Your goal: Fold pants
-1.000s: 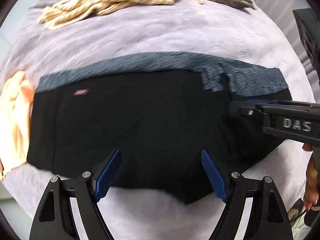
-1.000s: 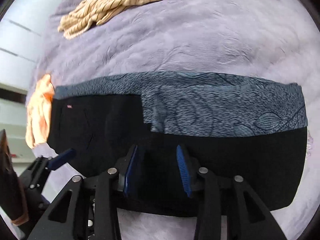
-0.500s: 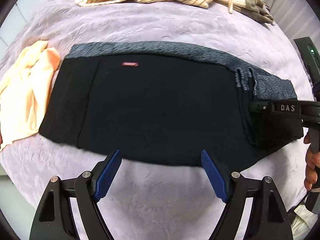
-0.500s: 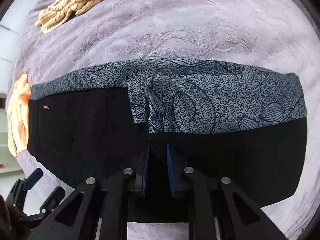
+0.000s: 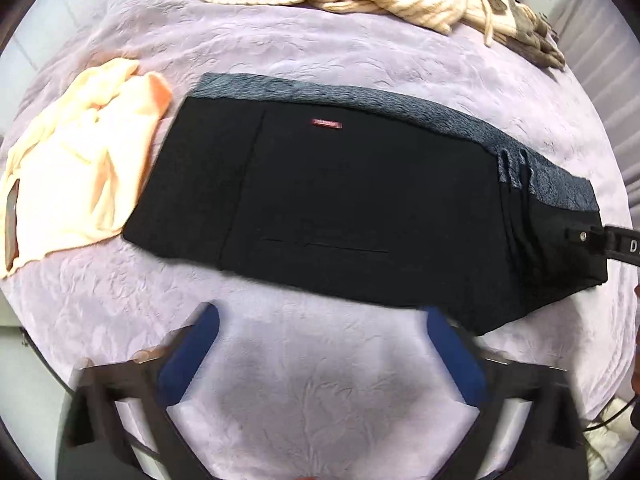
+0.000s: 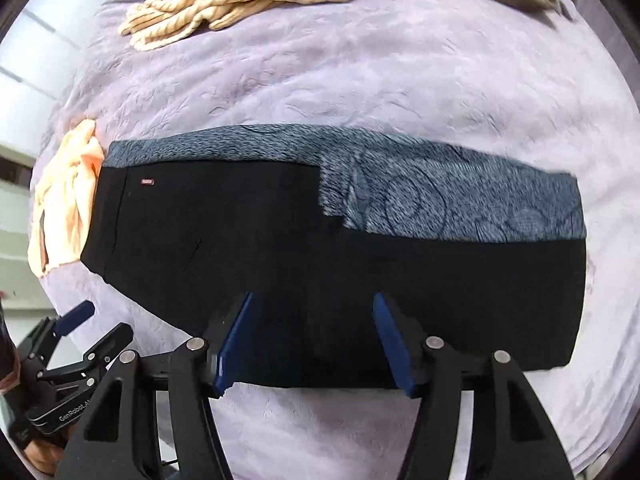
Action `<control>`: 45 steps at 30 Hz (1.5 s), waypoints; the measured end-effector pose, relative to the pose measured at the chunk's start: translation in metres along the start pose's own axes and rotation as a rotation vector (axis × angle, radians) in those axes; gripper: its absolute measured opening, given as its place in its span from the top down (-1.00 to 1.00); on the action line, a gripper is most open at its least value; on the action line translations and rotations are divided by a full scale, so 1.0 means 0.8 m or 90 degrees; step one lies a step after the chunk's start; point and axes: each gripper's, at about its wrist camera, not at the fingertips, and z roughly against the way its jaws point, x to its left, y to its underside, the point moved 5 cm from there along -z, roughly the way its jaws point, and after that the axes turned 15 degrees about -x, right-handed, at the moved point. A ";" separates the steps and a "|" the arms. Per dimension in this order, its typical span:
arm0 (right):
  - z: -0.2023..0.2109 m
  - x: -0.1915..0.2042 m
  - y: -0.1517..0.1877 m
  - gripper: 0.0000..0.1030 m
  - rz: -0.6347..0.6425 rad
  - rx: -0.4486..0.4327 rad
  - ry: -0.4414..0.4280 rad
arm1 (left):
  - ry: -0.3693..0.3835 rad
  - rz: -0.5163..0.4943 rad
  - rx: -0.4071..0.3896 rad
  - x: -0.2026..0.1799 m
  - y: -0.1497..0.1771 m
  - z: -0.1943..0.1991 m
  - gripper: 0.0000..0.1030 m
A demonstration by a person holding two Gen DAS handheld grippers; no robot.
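Opening both my tongs just now, I let the pants lie flat on the purple blanket, so my left tongs hang wide and empty beside them and my right tongs hover open above (nothing pinched).
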 end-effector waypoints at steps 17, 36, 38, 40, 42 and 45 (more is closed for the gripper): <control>-0.023 0.049 0.051 -0.46 0.058 0.063 0.062 | -0.027 0.093 0.062 0.080 0.031 -0.004 -1.00; -0.020 0.099 0.099 -0.46 0.066 0.122 0.012 | 0.029 0.160 0.023 0.128 0.009 0.003 -1.00; -0.021 0.103 0.105 -0.46 0.070 0.126 0.010 | 0.040 0.172 0.017 0.139 0.011 0.000 -1.00; -0.023 0.108 0.112 -0.46 0.070 0.128 0.010 | 0.045 0.181 0.015 0.149 0.000 -0.006 -1.00; -0.022 0.110 0.115 -0.46 0.066 0.130 0.008 | 0.041 0.180 0.015 0.157 0.000 -0.008 -1.00; -0.021 0.109 0.115 -0.46 0.062 0.130 0.008 | 0.041 0.190 0.017 0.159 -0.004 -0.010 -1.00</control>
